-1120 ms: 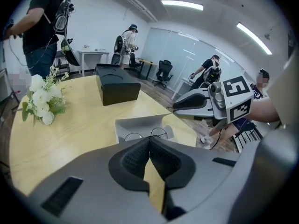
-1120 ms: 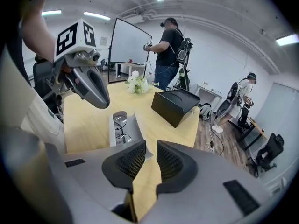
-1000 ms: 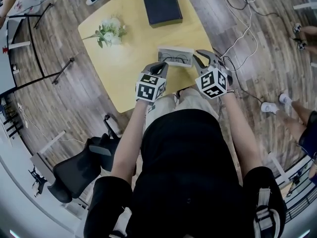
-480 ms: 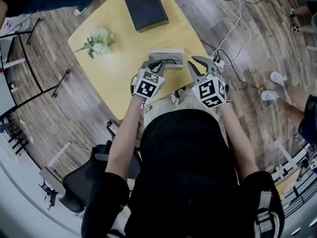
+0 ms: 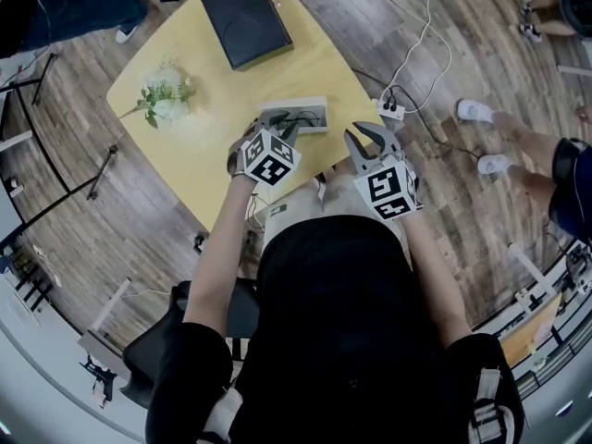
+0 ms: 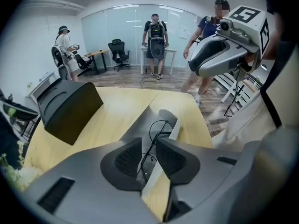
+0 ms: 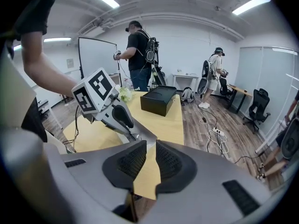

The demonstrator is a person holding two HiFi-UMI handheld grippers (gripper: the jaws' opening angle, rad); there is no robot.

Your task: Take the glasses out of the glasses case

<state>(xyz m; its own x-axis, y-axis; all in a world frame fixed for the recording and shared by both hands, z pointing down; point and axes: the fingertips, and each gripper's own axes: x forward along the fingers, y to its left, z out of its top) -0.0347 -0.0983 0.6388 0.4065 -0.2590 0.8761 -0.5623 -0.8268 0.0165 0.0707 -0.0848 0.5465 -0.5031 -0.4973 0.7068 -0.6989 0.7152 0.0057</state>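
Note:
The open grey glasses case [image 5: 314, 109] lies near the front edge of the yellow table [image 5: 203, 128], with thin black wire glasses [image 5: 294, 117] inside. My left gripper [image 5: 280, 129] points steeply down into the case. In the left gripper view its jaws [image 6: 149, 158] stand narrowly apart, and the wire frame [image 6: 159, 126] runs up through the gap without the pads pressing on it. My right gripper [image 5: 372, 140] hovers off the table's front corner, right of the case. Its jaws [image 7: 150, 164] are slightly apart with nothing between them.
A black box [image 5: 245, 17] sits at the table's far end and a small flower bunch [image 5: 165, 95] at its left. A power strip [image 5: 388, 107] and cables lie on the wood floor to the right. Other people stand around the room. A dark office chair [image 5: 176, 326] is behind me on the left.
My left gripper has rolled and sunk over the case until the glasses frame shows between its jaws. My right gripper has drawn back from the case's right end.

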